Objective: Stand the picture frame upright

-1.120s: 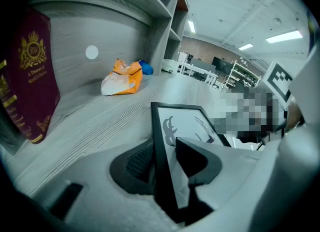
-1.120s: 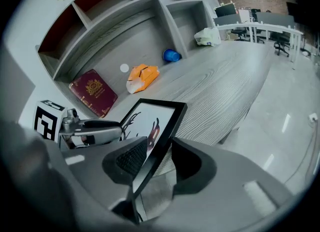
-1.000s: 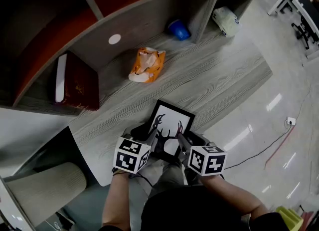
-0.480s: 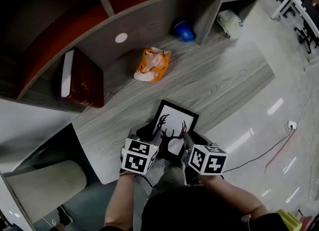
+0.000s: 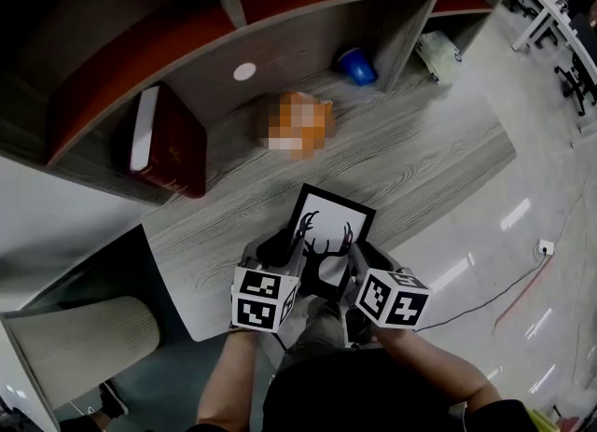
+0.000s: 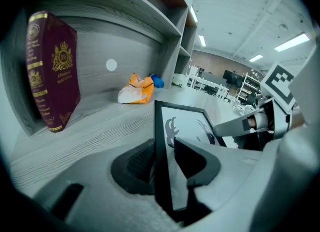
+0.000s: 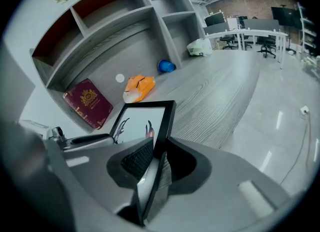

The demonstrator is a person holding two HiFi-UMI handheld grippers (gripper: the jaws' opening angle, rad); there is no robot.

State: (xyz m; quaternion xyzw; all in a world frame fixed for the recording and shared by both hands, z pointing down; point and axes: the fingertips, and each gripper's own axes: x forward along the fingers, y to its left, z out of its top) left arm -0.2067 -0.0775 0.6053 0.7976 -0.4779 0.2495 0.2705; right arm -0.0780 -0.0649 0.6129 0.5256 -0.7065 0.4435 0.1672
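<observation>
A black picture frame [image 5: 334, 227] with a deer-antler print rests at the near edge of the grey wooden desk [image 5: 424, 150], its near end past the edge. My left gripper [image 5: 281, 251] has the frame's left side [image 6: 186, 126] between its jaws, which are closing; the pads stand close beside it without clearly pressing. My right gripper [image 5: 352, 255] is at the right side, jaws closing, and its pads sit snug against the frame's edge [image 7: 165, 121]. In the right gripper view the frame [image 7: 141, 124] tilts up from the desk.
A maroon book [image 5: 173, 141] leans in the left shelf bay. An orange bag [image 5: 298, 124] lies mid-desk, a blue object [image 5: 357, 64] stands by a shelf divider, and a pale bag [image 5: 438, 50] lies at the far right. A padded chair [image 5: 75, 346] is below left.
Both grippers have slid further onto the frame's two sides and their jaws have narrowed around it. The head view has shifted a little; the frame stays at the desk edge.
</observation>
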